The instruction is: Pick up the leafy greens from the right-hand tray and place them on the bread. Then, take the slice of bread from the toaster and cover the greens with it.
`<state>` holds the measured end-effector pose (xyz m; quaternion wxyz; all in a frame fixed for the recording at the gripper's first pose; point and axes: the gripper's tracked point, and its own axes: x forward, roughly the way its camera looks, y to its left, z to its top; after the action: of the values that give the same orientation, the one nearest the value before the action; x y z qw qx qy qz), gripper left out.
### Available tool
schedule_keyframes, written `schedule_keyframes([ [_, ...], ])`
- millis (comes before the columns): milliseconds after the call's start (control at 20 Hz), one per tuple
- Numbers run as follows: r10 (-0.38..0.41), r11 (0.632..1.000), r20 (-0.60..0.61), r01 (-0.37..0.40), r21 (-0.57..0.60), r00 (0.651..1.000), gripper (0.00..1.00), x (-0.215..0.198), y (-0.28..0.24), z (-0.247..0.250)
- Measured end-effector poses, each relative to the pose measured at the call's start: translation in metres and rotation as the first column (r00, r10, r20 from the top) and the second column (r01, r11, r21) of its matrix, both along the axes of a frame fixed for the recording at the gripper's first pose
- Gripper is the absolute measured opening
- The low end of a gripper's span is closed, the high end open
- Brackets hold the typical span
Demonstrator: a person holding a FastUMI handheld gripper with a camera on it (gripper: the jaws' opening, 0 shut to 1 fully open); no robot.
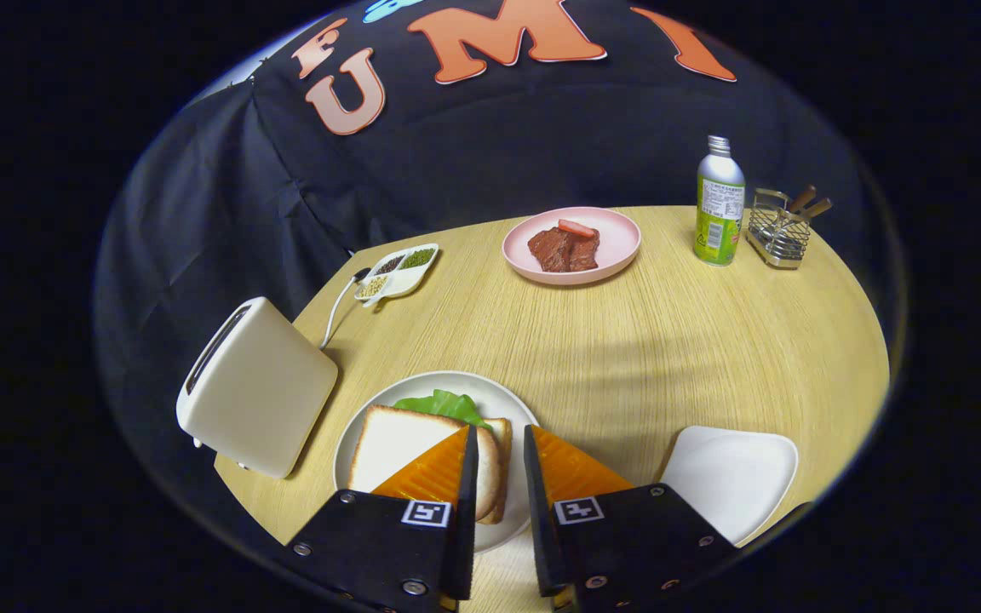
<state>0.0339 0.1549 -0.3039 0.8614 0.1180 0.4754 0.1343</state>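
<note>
The top bread slice point(392, 447) already covers the leafy greens point(444, 404) on the round plate point(499, 393) beside the toaster point(256, 387). The gripper point(499, 447) hovers over its edge, fingers slightly spread, empty; withdraw upward without nudging the slice.

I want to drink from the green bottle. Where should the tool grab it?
Grab the bottle around its wide green body, probably coming from the near side. It stands upright and round on the table, with open table in front; the wire rack stands close beside it. The silver neck looks too narrow. The tool is open, over the sandwich.
</note>
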Motion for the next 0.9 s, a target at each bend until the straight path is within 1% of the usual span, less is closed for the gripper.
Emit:
schedule_keyframes([
  [50,-0.009,1.000,0.027,0.009,-0.003,1.000,0.30,0.003,-0.003,0.006],
  [250,-0.040,0.998,0.167,0.046,-0.031,0.985,0.37,0.011,-0.017,0.039],
  [350,-0.045,0.998,0.224,0.056,-0.043,0.974,0.43,0.011,-0.020,0.054],
  [400,-0.049,0.996,0.262,0.066,-0.060,0.964,0.47,0.012,-0.024,0.062],
  [550,-0.052,0.991,0.395,0.095,-0.091,0.917,0.54,0.015,-0.032,0.095],
  [650,-0.036,0.987,0.474,0.106,-0.121,0.880,0.61,0.014,-0.038,0.115],
  [700,-0.030,0.983,0.512,0.119,-0.141,0.858,0.68,0.015,-0.042,0.125],
  [750,-0.021,0.979,0.546,0.128,-0.158,0.837,0.72,0.013,-0.044,0.136],
  [800,-0.015,0.976,0.579,0.137,-0.167,0.815,0.77,0.012,-0.046,0.149],
  [900,-0.008,0.974,0.639,0.152,-0.171,0.769,0.82,0.009,-0.049,0.173],
])
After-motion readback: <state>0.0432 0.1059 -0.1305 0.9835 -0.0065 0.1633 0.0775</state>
